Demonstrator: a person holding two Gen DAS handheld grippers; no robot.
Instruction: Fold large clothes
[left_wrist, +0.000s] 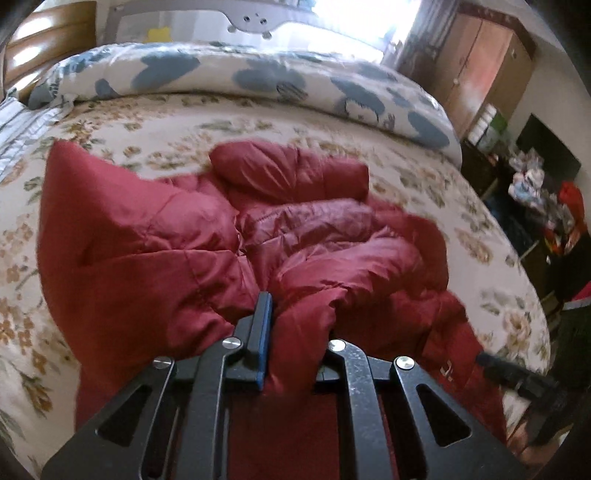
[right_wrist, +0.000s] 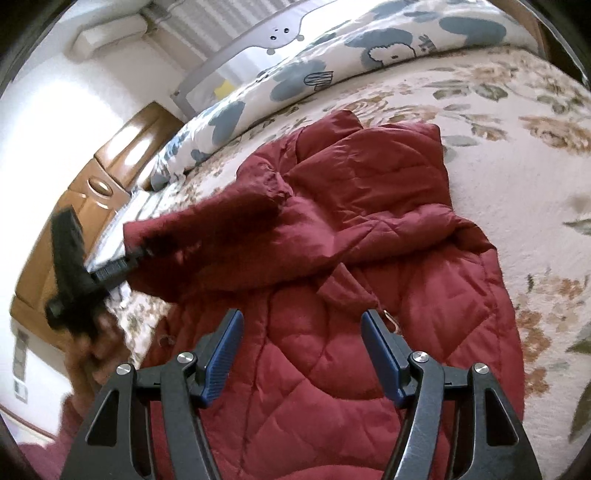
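Note:
A dark red quilted jacket (left_wrist: 229, 236) lies crumpled on the floral bedspread (left_wrist: 207, 114). My left gripper (left_wrist: 275, 314) is shut on a fold of its fabric, which bulges over and hides one finger. In the right wrist view the left gripper (right_wrist: 135, 256), blurred and held by a hand, lifts a sleeve (right_wrist: 207, 236) clear of the jacket body (right_wrist: 332, 369). My right gripper (right_wrist: 303, 328) hovers open over the jacket's lower part, nothing between its blue pads. A small metal ring (right_wrist: 392, 320) sits beside its right finger.
A rolled white duvet with blue flowers (left_wrist: 258, 74) runs along the bed's far side, below a grey rail (left_wrist: 255, 22). A wooden headboard (right_wrist: 92, 192) is on one side. A wooden wardrobe (left_wrist: 484, 62) and cluttered dark shelves (left_wrist: 535, 184) stand beyond the bed's edge.

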